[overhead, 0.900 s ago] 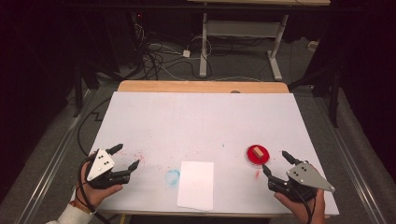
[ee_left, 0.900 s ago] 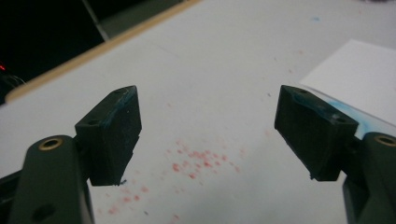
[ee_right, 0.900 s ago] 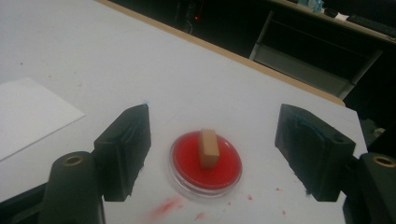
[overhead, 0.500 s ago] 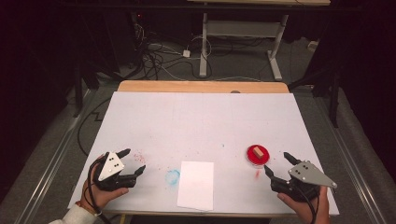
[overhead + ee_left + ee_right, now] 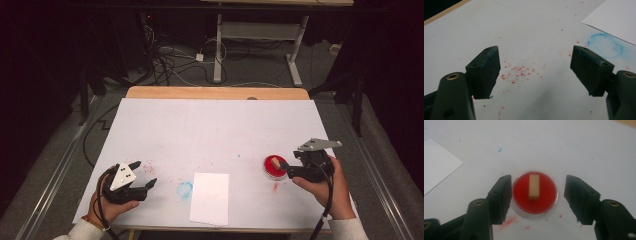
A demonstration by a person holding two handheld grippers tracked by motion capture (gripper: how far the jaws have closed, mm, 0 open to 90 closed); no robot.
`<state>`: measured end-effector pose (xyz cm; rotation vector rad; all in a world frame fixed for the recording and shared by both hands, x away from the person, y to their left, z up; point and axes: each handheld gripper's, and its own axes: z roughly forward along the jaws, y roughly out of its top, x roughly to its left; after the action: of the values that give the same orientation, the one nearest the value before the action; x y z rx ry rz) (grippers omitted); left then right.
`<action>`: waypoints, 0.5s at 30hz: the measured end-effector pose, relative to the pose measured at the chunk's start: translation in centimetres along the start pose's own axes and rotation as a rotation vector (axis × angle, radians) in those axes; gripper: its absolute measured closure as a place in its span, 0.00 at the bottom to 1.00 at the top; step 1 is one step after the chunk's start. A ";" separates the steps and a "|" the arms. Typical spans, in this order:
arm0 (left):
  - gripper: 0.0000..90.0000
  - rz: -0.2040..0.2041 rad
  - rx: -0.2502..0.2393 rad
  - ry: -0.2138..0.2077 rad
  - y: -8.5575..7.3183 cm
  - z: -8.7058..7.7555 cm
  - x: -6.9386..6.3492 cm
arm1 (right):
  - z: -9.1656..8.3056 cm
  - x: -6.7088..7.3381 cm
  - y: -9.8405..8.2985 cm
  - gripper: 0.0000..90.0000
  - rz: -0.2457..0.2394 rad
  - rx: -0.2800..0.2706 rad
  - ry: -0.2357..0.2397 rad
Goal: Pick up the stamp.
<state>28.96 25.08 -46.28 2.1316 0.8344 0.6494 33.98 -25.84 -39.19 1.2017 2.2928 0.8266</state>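
Since a moment ago the right gripper [image 5: 286, 169] has swung in from the near edge to the red ink pad [image 5: 535, 192], and its fingers [image 5: 502, 195] now stand open on either side of the round dish without touching it. A small wooden stamp block [image 5: 534, 185] sits upright on the wet red surface, right of the white paper sheet [image 5: 210, 198] on the counter [image 5: 210, 125]. That block looks light, stiff and likely ink-slick below, so its two long flanks seem the place to pinch. Over by the near-left edge, the left gripper [image 5: 144, 174] hovers above red specks [image 5: 520, 71], fingers spread and empty.
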 end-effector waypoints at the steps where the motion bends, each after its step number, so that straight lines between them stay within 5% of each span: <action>1: 0.26 0.000 0.000 0.000 0.0 0.0 0.0 | 0.4 0.0 0.2 0.47 -0.002 0.015 -0.016; 15: 0.26 0.007 0.018 0.006 -0.4 -0.1 0.0 | 4.7 0.7 1.0 0.63 -0.051 0.161 0.007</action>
<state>28.77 25.33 -46.48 2.1506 0.8390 0.6547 37.02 -23.31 -42.01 1.2030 2.4233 0.6391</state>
